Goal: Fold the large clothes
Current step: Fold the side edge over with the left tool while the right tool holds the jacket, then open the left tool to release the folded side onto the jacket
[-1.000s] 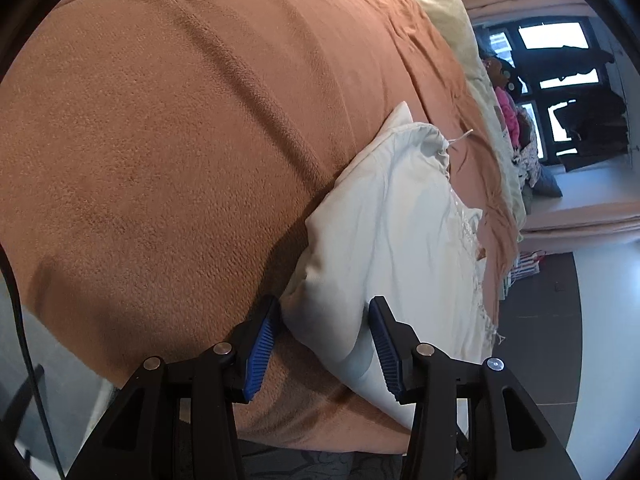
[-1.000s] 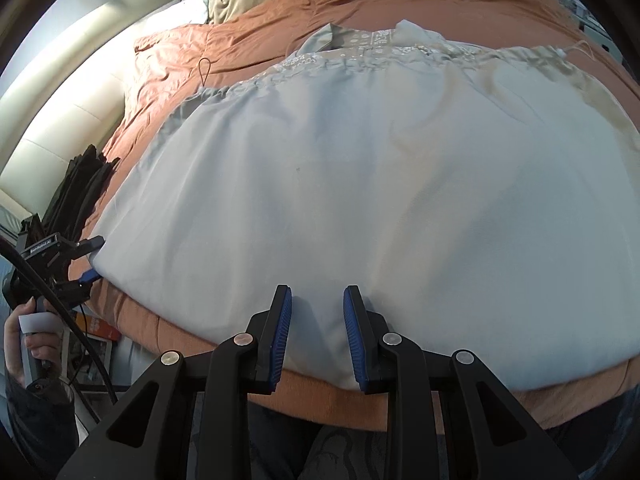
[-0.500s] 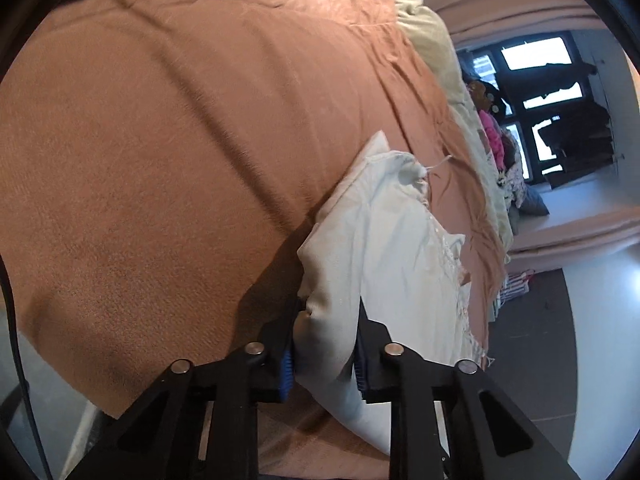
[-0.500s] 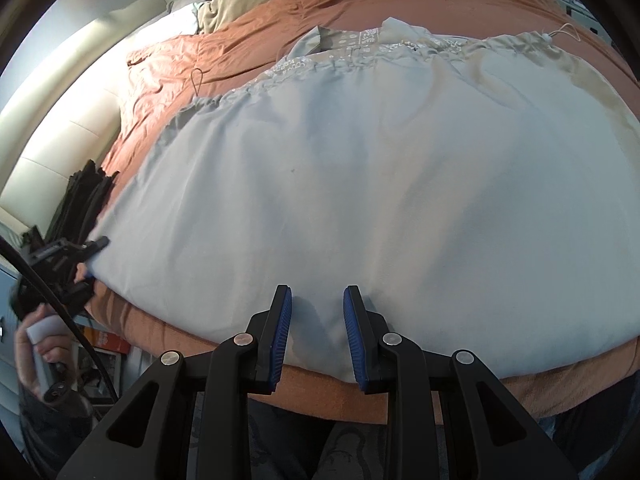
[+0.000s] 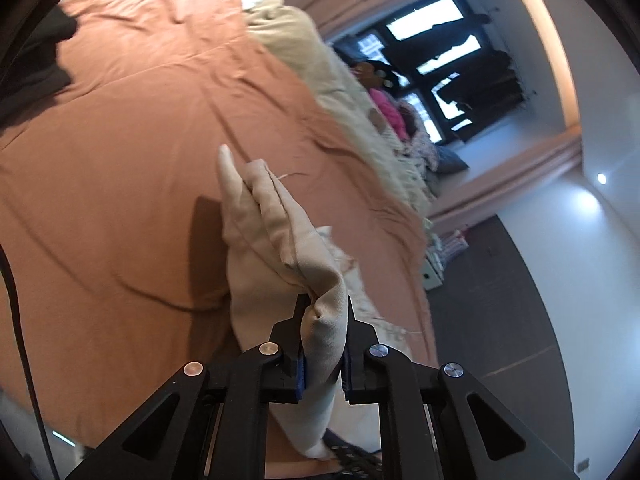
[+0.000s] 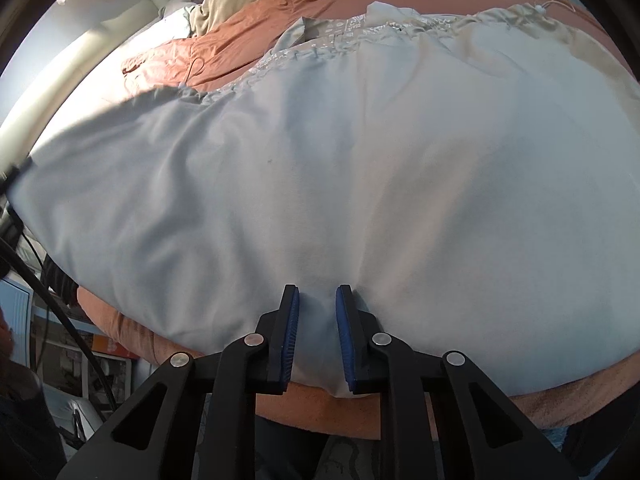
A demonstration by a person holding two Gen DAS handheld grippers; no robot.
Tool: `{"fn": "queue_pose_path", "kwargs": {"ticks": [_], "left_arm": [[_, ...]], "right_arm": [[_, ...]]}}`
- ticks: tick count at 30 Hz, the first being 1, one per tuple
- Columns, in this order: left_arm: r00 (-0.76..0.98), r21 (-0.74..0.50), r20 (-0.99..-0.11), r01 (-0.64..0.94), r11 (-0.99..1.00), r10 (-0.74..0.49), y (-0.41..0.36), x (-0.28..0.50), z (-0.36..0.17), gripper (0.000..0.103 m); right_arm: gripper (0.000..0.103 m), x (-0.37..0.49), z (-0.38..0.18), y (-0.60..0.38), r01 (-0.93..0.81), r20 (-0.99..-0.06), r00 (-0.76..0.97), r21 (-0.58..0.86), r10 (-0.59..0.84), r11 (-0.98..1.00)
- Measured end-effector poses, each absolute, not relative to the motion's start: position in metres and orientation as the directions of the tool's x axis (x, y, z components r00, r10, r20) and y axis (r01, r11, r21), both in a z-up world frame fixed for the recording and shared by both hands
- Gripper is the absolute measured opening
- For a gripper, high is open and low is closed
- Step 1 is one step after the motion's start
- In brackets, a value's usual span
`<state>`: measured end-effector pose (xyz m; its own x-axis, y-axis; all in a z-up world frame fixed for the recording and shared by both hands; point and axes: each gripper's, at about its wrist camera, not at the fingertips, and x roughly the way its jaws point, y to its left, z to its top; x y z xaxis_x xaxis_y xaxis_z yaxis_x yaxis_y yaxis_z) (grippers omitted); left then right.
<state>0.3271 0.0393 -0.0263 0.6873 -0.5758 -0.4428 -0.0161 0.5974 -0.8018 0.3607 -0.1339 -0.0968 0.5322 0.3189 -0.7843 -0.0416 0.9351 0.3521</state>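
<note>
No text, label, brand, number or sign can be read in either view. The orange-and-white box (image 6: 110,350) at the lower left of the right wrist view may carry print, but it is too small and blurred to make out.

Left gripper (image 5: 323,334) jaws closed onto garment (image 5: 272,236) corner, lifted it off bed (image 5: 120,160); right gripper (image 6: 317,334) jaws narrowed on hem.

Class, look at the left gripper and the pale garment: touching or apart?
Touching. The left wrist view shows the left gripper with its jaws pinching the pale garment.
</note>
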Motion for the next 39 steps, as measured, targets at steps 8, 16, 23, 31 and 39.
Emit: {"fn": "queue_pose_path", "kwargs": {"ticks": [8,16,23,31,39], "left_arm": [[0.633,-0.784,-0.388,0.155,0.601,-0.670,-0.032,0.351,0.031,0.012],[0.522,-0.756,-0.383,0.298,0.583,-0.762,-0.135,0.380,0.069,0.011],[0.342,-0.748,-0.411,0.403,0.527,-0.845,-0.269,0.398,0.065,0.011],[0.042,-0.708,-0.574,0.476,0.522,-0.818,-0.398,0.387,0.003,0.040],[0.218,-0.646,-0.625,0.396,0.653,-0.750,-0.313,0.401,-0.016,0.071]], "right_arm": [[0.016,0.354,-0.091,-0.159,-0.043,-0.732,0.543,0.466,0.412,0.884],[0.016,0.318,-0.054,-0.223,-0.015,-0.648,0.658,0.499,0.384,0.867],[0.016,0.265,-0.043,-0.299,0.093,-0.611,0.731,0.529,0.303,0.844],[0.017,0.209,-0.060,-0.380,0.245,-0.608,0.760,0.594,0.229,0.766],[0.067,0.208,-0.072,-0.407,0.231,-0.542,0.791,0.694,0.284,0.682]]}}
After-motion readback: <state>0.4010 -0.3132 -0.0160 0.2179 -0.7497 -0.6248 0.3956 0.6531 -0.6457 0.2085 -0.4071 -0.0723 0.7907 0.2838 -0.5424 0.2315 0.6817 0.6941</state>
